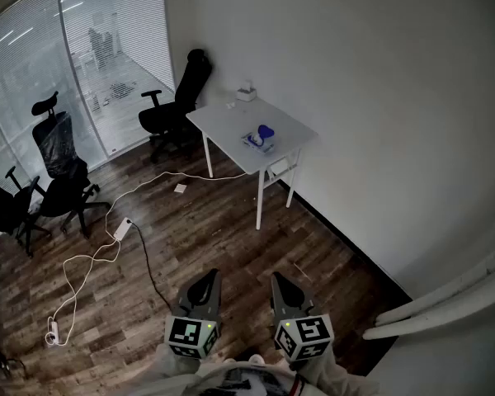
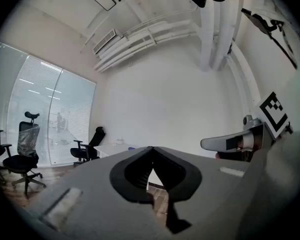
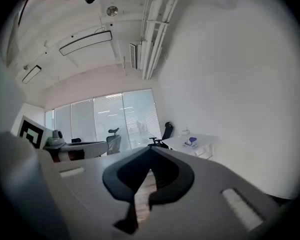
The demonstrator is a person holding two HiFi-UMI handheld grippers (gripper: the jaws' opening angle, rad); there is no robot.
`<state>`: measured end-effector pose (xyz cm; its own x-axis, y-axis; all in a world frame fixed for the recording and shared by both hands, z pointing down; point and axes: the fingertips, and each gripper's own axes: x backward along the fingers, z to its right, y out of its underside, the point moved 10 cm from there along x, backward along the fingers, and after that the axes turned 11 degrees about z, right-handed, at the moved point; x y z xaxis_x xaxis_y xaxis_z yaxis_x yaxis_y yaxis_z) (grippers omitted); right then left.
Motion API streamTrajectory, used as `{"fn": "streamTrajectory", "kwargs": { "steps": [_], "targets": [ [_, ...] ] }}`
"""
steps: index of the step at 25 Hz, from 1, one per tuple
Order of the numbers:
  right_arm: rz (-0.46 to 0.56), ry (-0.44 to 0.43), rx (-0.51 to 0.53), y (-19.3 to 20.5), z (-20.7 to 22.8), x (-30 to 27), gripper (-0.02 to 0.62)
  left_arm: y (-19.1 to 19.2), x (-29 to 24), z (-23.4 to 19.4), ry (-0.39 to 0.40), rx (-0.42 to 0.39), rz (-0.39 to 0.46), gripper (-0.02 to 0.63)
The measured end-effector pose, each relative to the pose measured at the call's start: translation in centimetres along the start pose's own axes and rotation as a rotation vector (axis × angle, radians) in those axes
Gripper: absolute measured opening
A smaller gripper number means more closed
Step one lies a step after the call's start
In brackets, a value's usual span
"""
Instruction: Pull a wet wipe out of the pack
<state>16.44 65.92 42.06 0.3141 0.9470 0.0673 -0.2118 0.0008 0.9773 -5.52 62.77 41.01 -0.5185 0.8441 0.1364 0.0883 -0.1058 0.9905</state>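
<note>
Pretty much step zero here: down at 6 o'clock the left gripper [image 1: 206,281] and right gripper [image 1: 282,284] sit side by side, both with jaws pressed together on nothing. Way across the wood floor [image 1: 231,246], around 12 o'clock, the wet wipe pack [image 1: 256,142] lies untouched on the white table [image 1: 223,122]. Next move, I'd guess, is walking over, then spreading the jaws to steady the pack and pinch a wipe.

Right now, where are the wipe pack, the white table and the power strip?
wipe pack [image 1: 256,142], head view, its top face.
white table [image 1: 223,122], head view, bare tabletop.
power strip [image 1: 121,229], head view, its middle.
</note>
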Motion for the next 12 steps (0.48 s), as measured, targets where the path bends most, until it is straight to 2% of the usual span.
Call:
{"fn": "streamTrajectory", "kwargs": {
  "steps": [12],
  "targets": [
    [0.016,-0.017,-0.026,0.3,2.8,-0.5,0.005,1.3,-1.9,1.8,-0.005,-0.017,-0.024,0.005]
  ]
}}
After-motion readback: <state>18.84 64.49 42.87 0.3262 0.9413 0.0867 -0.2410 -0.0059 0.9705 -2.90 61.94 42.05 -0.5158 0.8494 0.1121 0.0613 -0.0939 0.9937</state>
